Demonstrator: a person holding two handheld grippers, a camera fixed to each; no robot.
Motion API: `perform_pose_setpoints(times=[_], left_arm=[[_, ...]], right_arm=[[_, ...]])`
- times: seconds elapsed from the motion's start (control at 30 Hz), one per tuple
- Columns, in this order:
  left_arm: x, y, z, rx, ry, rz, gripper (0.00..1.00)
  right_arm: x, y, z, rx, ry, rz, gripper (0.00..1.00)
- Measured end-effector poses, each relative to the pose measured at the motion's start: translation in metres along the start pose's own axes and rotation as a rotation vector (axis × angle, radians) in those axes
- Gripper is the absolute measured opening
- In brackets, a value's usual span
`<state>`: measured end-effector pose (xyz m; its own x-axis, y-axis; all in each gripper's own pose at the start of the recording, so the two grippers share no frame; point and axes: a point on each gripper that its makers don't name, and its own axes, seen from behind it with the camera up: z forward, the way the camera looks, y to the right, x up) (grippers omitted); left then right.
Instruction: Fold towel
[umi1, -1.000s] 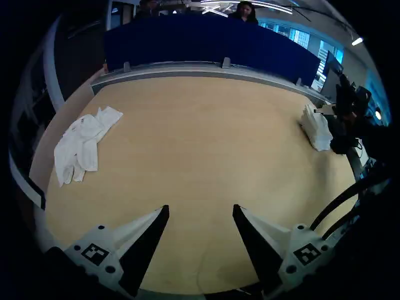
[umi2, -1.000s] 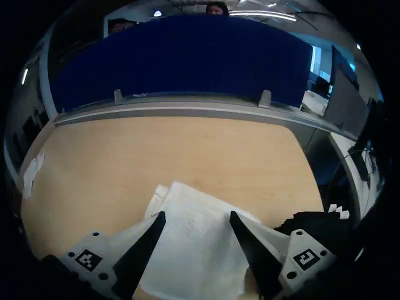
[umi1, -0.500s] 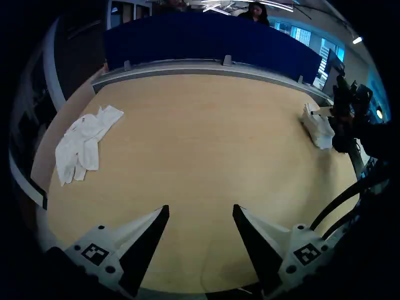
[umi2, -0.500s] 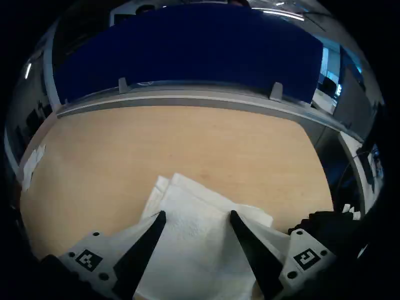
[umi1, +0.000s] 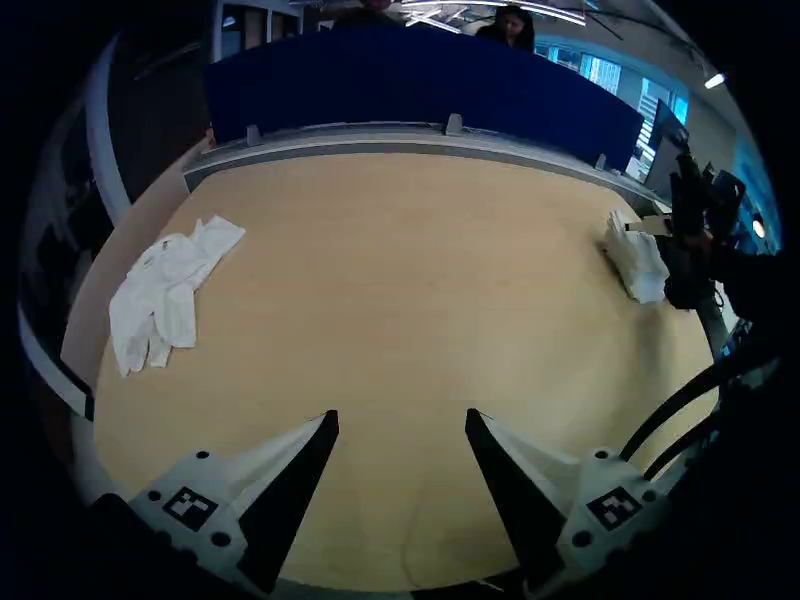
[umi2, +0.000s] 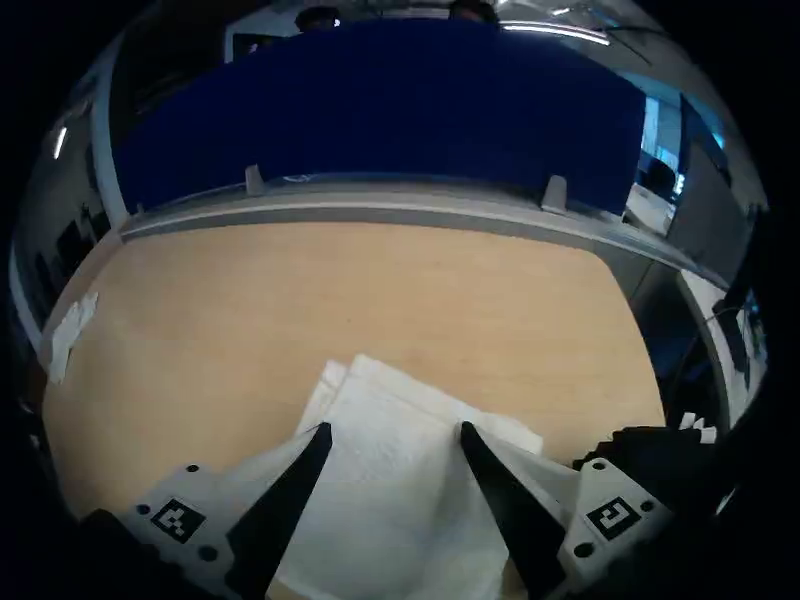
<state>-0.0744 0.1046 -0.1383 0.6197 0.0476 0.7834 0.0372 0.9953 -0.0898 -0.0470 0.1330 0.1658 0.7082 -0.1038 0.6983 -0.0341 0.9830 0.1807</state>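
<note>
Start with your left gripper. Its fingers are spread wide with nothing between them, and it hangs above bare light wooden tabletop at the near edge.

Your right gripper is just as wide. Its fingers straddle the neat stack of folded white towels without pinching it, so it has hold of nothing.

The towel that needs folding looks to be the crumpled white cloth towel. It lies ahead and to the left of your left gripper, near the table's left edge. Its long axis runs diagonally from the near-left end up to the far-right end.

In the right gripper view, that towel is a small patch far off to the left, well apart from those fingers. So I judge the left gripper the nearer one to reach it first.

Beyond the table stands the dark blue partition panel.
</note>
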Motion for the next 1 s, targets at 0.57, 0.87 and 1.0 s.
perform_pose_setpoints(times=[0.57,0.87,1.0], left_arm=[[0.029,0.001,0.010,-0.039,0.076,0.002,0.94],[0.033,0.003,0.008,-0.060,0.098,0.023,0.94],[0.038,0.001,0.008,-0.063,0.114,0.033,0.94]], right_arm=[[0.078,-0.014,-0.143,-0.013,0.242,0.094,1.00],[0.081,-0.024,-0.189,-0.042,0.332,0.112,1.00],[0.083,-0.034,-0.208,-0.049,0.411,0.126,1.00]])
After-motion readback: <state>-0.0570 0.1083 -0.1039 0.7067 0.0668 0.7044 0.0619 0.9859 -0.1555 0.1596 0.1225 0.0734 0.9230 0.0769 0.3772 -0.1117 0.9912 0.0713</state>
